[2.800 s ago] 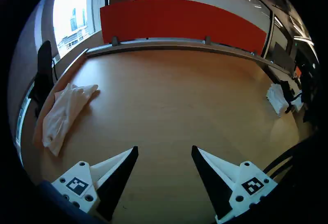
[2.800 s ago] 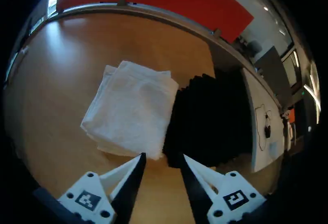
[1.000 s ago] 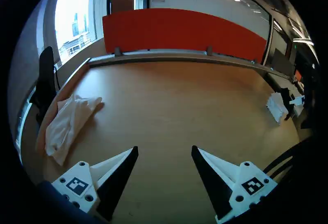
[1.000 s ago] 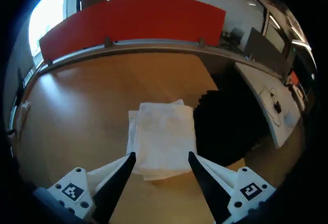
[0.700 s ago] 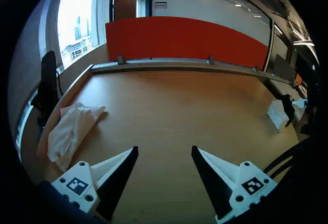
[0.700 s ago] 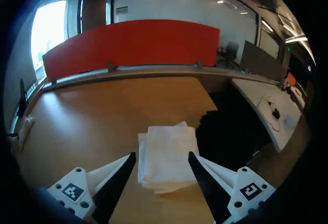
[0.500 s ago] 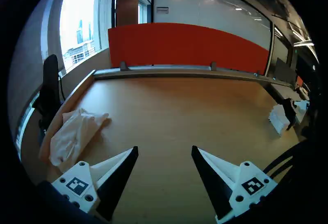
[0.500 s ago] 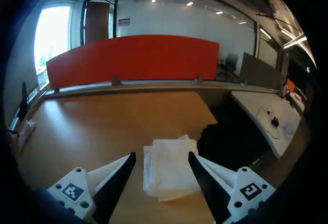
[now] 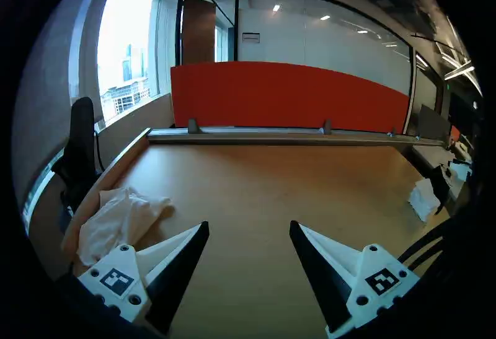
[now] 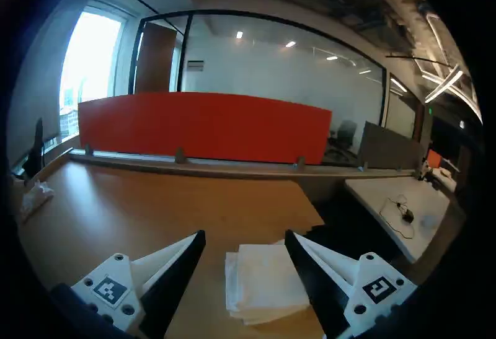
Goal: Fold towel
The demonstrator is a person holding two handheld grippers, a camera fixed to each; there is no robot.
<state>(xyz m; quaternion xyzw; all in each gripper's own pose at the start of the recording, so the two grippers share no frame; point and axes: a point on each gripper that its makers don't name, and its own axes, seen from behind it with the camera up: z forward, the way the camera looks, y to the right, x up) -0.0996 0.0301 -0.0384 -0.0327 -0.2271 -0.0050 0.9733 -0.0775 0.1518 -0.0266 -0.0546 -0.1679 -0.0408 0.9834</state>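
The left tongs (image 9: 248,224) gape wide over bare wood, holding nothing. The right tongs (image 10: 243,233) are likewise spread and empty, with the folded towel (image 10: 266,283) lying just below and between their tips, at the near right edge of the surface (image 9: 266,178). A crumpled towel (image 9: 121,221) lies heaped at the left edge, just beside the left tongs. That heap looks like the next job. Pinching one corner or hem cleanly, then drawing it to the open middle and spreading it flat, should keep the folds square.
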